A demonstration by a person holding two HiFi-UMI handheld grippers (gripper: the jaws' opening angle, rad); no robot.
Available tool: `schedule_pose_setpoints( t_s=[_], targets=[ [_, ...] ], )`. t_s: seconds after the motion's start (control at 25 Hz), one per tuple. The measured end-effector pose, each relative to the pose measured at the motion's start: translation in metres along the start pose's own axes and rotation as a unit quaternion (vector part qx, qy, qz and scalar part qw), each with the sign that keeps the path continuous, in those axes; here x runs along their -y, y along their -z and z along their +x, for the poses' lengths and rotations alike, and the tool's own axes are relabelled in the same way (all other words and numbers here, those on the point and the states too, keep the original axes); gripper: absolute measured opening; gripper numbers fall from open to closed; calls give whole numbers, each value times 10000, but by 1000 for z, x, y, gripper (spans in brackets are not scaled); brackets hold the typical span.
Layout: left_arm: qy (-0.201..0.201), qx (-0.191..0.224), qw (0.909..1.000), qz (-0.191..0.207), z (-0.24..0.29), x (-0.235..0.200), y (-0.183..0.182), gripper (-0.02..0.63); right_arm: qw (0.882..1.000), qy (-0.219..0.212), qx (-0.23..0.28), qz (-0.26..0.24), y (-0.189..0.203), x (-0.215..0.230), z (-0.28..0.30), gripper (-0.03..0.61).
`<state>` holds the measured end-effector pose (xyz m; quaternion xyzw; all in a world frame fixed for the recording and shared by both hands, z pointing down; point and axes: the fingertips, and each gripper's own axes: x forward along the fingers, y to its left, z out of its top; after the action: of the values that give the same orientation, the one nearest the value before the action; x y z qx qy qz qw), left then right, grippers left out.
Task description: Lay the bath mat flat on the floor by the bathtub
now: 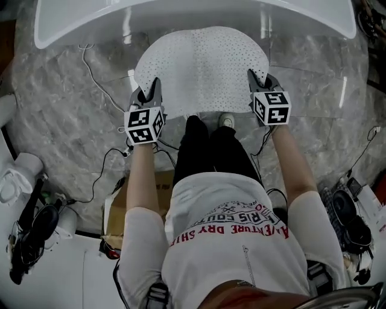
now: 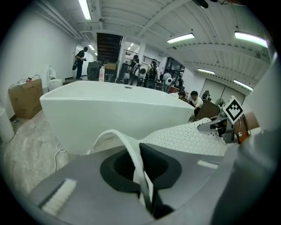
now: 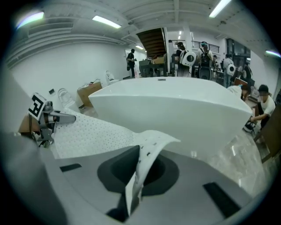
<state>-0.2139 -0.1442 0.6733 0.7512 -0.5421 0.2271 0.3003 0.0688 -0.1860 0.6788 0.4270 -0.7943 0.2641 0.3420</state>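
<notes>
A white perforated bath mat (image 1: 202,69) hangs spread between my two grippers, above the marble floor in front of the white bathtub (image 1: 193,18). My left gripper (image 1: 149,90) is shut on the mat's near left corner, and the pinched mat edge (image 2: 136,165) curls up between its jaws. My right gripper (image 1: 258,81) is shut on the near right corner, where the mat corner (image 3: 145,165) stands up between the jaws. In the left gripper view the mat (image 2: 189,136) stretches right toward the other gripper; the right gripper view shows the mat (image 3: 92,132) running left.
The bathtub (image 2: 118,110) fills the far side. The person's legs and a shoe (image 1: 226,121) stand just behind the mat. Cables (image 1: 99,84) trail over the floor at left. A cardboard box (image 2: 24,99) and gear (image 1: 30,217) sit at the sides; people stand far behind.
</notes>
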Motion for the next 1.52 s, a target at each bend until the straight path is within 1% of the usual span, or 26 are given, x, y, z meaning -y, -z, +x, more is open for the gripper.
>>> schedule_pose_setpoints(
  t_s=[0.12, 0.2, 0.32, 0.52, 0.64, 0.8, 0.88, 1.0, 1.16, 1.24, 1.36, 1.44, 1.52],
  targets=[
    [-53, 66, 9988, 492, 44, -14, 28, 20, 9998, -42, -10, -175, 27, 15, 49, 17],
    [-95, 98, 9982, 590, 72, -25, 52, 20, 9995, -84, 12, -288, 48, 24, 82, 15],
    [-193, 148, 9983, 528, 117, -41, 87, 20, 9992, -109, 69, -369, 80, 41, 130, 17],
    [-318, 212, 9983, 440, 188, -67, 143, 20, 9992, -104, 184, -342, 132, 65, 207, 17],
    [-322, 214, 9986, 347, 226, -82, 175, 20, 9984, -104, 181, -530, 159, 80, 247, 17],
    [-273, 184, 9986, 416, 266, -101, 208, 20, 9974, -113, 228, -681, 184, 97, 286, 17],
    [-256, 150, 9988, 386, 278, -111, 223, 20, 9972, -104, 224, -700, 198, 101, 298, 17],
    [-266, 43, 9992, 299, 290, -125, 243, 20, 9978, -65, 104, -659, 224, 109, 316, 17],
    [-302, -261, 9988, 276, 307, -137, 273, 20, 9990, 42, -201, -395, 258, 124, 338, 17],
    [-334, -381, 9983, 272, 315, -141, 288, 20, 9985, 157, -350, -388, 273, 131, 348, 17],
    [-521, -544, 9971, 91, 328, -155, 311, 20, 9970, 388, -514, -429, 290, 146, 362, 17],
    [-701, -768, 9946, 43, 335, -167, 328, 20, 9962, 469, -653, -339, 301, 158, 369, 17],
    [-798, -970, 9921, 45, 338, -177, 341, 20, 9955, 482, -799, -186, 310, 168, 375, 17]
  ],
)
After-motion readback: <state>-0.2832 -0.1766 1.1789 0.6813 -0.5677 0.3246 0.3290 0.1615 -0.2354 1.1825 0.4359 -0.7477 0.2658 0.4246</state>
